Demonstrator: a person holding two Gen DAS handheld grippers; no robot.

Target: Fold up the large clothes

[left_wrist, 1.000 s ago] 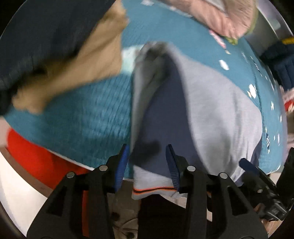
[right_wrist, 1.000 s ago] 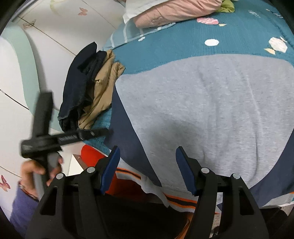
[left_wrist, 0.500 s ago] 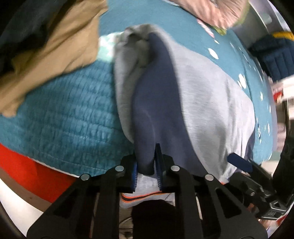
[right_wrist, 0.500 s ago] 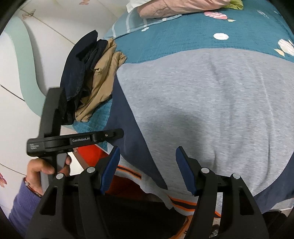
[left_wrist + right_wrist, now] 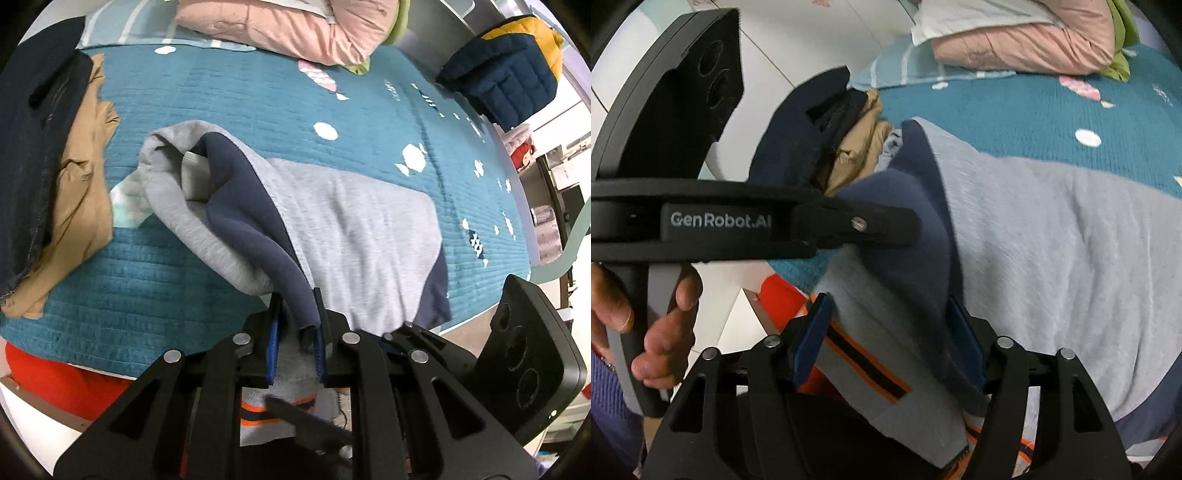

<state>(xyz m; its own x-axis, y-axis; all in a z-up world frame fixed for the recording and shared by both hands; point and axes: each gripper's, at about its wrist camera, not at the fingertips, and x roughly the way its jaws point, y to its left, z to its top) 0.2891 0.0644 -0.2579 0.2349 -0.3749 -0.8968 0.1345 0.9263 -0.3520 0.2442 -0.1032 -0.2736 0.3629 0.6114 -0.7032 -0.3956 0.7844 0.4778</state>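
Note:
A grey sweatshirt [image 5: 354, 229] with navy sleeves lies spread on the teal bedspread [image 5: 221, 92]. My left gripper [image 5: 297, 306] is shut on the near navy and grey sleeve [image 5: 258, 236] and holds it raised off the bed. In the right wrist view the left gripper [image 5: 901, 229] comes in from the left, with the sleeve draped under it. The orange-and-black striped cuff [image 5: 864, 362] hangs between the fingers of my right gripper [image 5: 888, 306]. The right jaws are opening and their blue pads stand wide around the fabric without squeezing it. The sweatshirt body [image 5: 1052, 240] lies flat beyond.
A pile of navy and tan clothes [image 5: 55, 166] sits at the bed's left edge. A pink quilt [image 5: 295, 29] lies at the far end and a navy-yellow jacket [image 5: 509, 74] at the far right. A person's hand [image 5: 657, 332] grips the left tool's handle.
The left gripper shut on the sleeve, then lifted it up and across toward the right gripper. The cuff now hangs between the right fingers, which stand slightly wider.

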